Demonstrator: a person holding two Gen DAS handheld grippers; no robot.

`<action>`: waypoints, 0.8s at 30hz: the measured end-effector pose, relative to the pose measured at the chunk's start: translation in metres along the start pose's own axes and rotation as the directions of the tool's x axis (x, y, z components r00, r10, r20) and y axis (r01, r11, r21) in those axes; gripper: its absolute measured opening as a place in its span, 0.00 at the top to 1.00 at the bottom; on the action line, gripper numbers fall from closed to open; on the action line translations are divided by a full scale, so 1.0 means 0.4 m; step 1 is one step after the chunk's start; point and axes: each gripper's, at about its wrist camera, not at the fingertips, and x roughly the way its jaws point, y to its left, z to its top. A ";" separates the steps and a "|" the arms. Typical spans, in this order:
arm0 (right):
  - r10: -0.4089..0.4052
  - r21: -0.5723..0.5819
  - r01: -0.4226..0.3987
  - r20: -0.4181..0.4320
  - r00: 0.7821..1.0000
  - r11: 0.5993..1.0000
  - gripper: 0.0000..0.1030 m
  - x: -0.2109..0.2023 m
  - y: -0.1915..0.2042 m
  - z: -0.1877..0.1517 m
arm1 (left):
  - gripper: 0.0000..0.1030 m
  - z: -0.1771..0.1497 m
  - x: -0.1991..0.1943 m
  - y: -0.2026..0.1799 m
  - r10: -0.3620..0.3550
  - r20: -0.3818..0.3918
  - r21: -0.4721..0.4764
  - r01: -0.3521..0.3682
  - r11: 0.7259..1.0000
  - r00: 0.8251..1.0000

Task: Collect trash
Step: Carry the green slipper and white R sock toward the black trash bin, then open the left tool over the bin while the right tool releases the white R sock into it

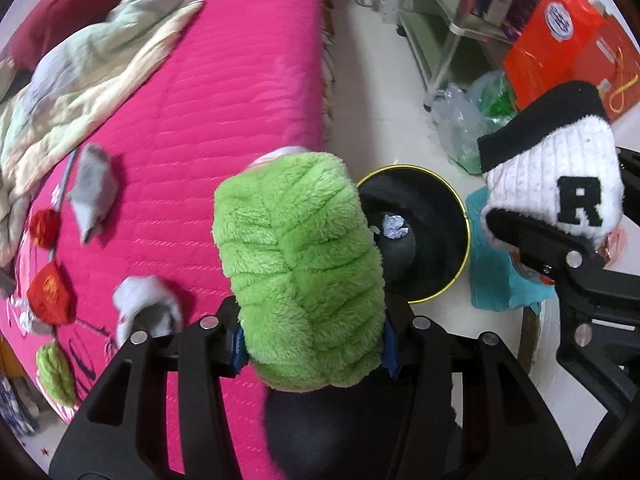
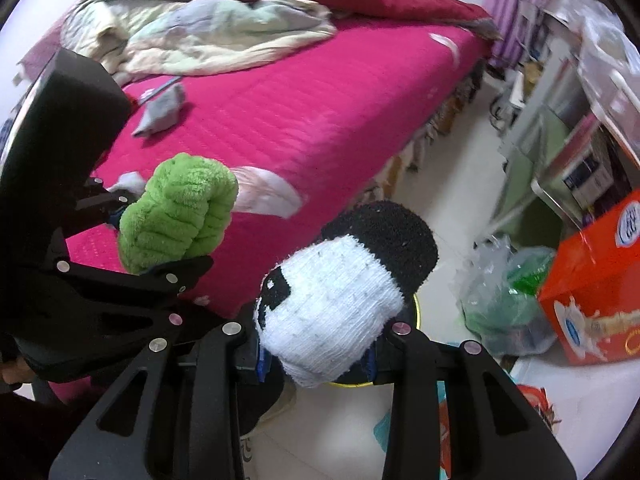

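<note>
My left gripper (image 1: 296, 272), covered in a green fuzzy sock, is shut and empty, at the bed's edge beside the bin. My right gripper (image 2: 348, 292), in a white-and-black sock marked R, is shut and empty, above the bin; it also shows in the left wrist view (image 1: 552, 184). A black trash bin (image 1: 444, 248) with a yellow rim stands on the floor and holds a crumpled tissue (image 1: 394, 227). Crumpled grey-white tissues lie on the pink bed: one far (image 1: 92, 192), one near (image 1: 146, 308). Both show in the right wrist view (image 2: 162, 110), (image 2: 128, 182).
The pink bed (image 1: 224, 112) carries a rumpled pale blanket (image 1: 80, 76) and red and green pompoms (image 1: 50, 292). Clear and green plastic bags (image 1: 476, 120), an orange box (image 2: 596, 284) and a metal shelf (image 1: 440, 20) stand across the white floor. Teal paper (image 1: 496, 280) lies by the bin.
</note>
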 end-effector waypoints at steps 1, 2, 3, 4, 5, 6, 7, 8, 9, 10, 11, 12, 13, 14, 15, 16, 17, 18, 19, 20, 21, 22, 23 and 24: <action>-0.006 0.011 0.006 -0.002 1.000 1.000 0.70 0.001 -0.013 -0.006 | 0.52 0.005 0.006 -0.009 -0.005 -0.004 0.013 0.005 1.000 1.000; -0.012 0.022 0.012 -0.005 1.000 1.000 0.70 0.002 -0.023 -0.009 | 0.52 0.012 0.016 -0.022 -0.012 -0.012 0.032 0.012 0.999 1.000; -0.017 0.032 0.017 -0.006 1.000 0.999 0.70 0.003 -0.033 -0.012 | 0.52 0.020 0.027 -0.037 -0.016 -0.020 0.053 0.017 0.998 1.000; -0.021 0.046 0.021 -0.006 1.000 0.999 0.70 0.003 -0.045 -0.016 | 0.52 0.026 0.036 -0.053 -0.017 -0.025 0.069 0.018 0.997 1.000; -0.023 0.057 0.023 -0.007 1.000 0.998 0.70 0.004 -0.053 -0.020 | 0.52 0.033 0.046 -0.068 -0.011 -0.027 0.090 0.013 0.996 1.000; -0.027 0.072 0.027 -0.010 1.000 0.997 0.70 0.007 -0.066 -0.024 | 0.52 0.040 0.055 -0.082 -0.008 -0.029 0.106 0.011 0.994 1.000; -0.031 0.080 0.032 -0.015 0.999 0.996 0.70 0.010 -0.073 -0.028 | 0.52 0.046 0.061 -0.092 -0.014 -0.034 0.113 0.018 0.993 0.999; -0.034 0.087 0.036 -0.019 0.999 0.996 0.70 0.014 -0.082 -0.030 | 0.52 0.053 0.069 -0.102 -0.027 -0.043 0.120 0.032 0.992 0.999; -0.038 0.094 0.040 -0.024 0.999 0.995 0.70 0.017 -0.090 -0.033 | 0.52 0.059 0.078 -0.109 -0.039 -0.052 0.123 0.045 0.991 0.998; -0.041 0.098 0.044 -0.027 0.999 0.994 0.70 0.020 -0.097 -0.036 | 0.51 0.065 0.084 -0.114 -0.042 -0.057 0.125 0.049 0.991 0.998; -0.044 0.101 0.046 -0.030 0.999 0.994 0.70 0.024 -0.102 -0.036 | 0.51 0.070 0.089 -0.119 -0.040 -0.060 0.131 0.047 0.990 0.997; -0.045 0.103 0.049 -0.032 0.998 0.994 0.70 0.027 -0.105 -0.037 | 0.44 0.075 0.093 -0.122 -0.035 -0.060 0.140 0.043 0.989 0.998; -0.047 0.105 0.050 -0.035 0.998 0.993 0.70 0.030 -0.110 -0.038 | 0.30 0.074 0.094 -0.120 -0.029 -0.062 0.145 0.038 0.989 0.998; -0.049 0.107 0.052 -0.037 0.998 0.993 0.70 0.033 -0.113 -0.038 | 0.22 0.078 0.095 -0.121 -0.013 -0.060 0.151 0.021 0.988 0.998; -0.051 0.111 0.055 -0.040 0.998 0.992 0.70 0.038 -0.118 -0.037 | 0.16 0.081 0.091 -0.121 0.001 -0.045 0.154 0.006 0.988 0.999; -0.052 0.115 0.057 -0.043 0.998 0.992 0.70 0.042 -0.122 -0.036 | 0.16 0.082 0.088 -0.123 0.010 -0.036 0.158 -0.005 0.987 0.999; -0.052 0.118 0.057 -0.045 0.998 0.991 0.70 0.047 -0.125 -0.035 | 0.16 0.080 0.088 -0.121 0.016 -0.033 0.162 -0.011 0.987 0.999; -0.053 0.121 0.058 -0.049 0.997 0.991 0.70 0.052 -0.127 -0.034 | 0.16 0.081 0.088 -0.119 0.017 -0.033 0.162 -0.011 0.987 0.999; -0.053 0.121 0.059 -0.051 0.997 0.991 0.70 0.056 -0.128 -0.033 | 0.16 0.082 0.089 -0.115 0.018 -0.034 0.160 -0.013 0.987 0.999; -0.054 0.119 0.060 -0.055 0.997 0.991 0.70 0.062 -0.128 -0.031 | 0.16 0.082 0.090 -0.110 0.024 -0.034 0.157 -0.018 0.987 0.999; -0.053 0.117 0.060 -0.059 0.997 0.991 0.70 0.066 -0.126 -0.030 | 0.16 0.081 0.089 -0.104 0.027 -0.036 0.155 -0.021 0.988 0.999; -0.053 0.114 0.059 -0.063 0.997 0.992 0.70 0.072 -0.123 -0.029 | 0.16 0.078 0.087 -0.102 0.027 -0.038 0.153 -0.021 0.988 0.999; -0.052 0.111 0.059 -0.070 0.996 0.992 0.69 0.080 -0.117 -0.029 | 0.16 0.076 0.086 -0.094 0.024 -0.039 0.148 -0.018 0.989 0.999; -0.053 0.109 0.061 -0.077 0.996 0.992 0.68 0.087 -0.115 -0.027 | 0.16 0.079 0.086 -0.093 0.023 -0.040 0.144 -0.017 0.989 0.999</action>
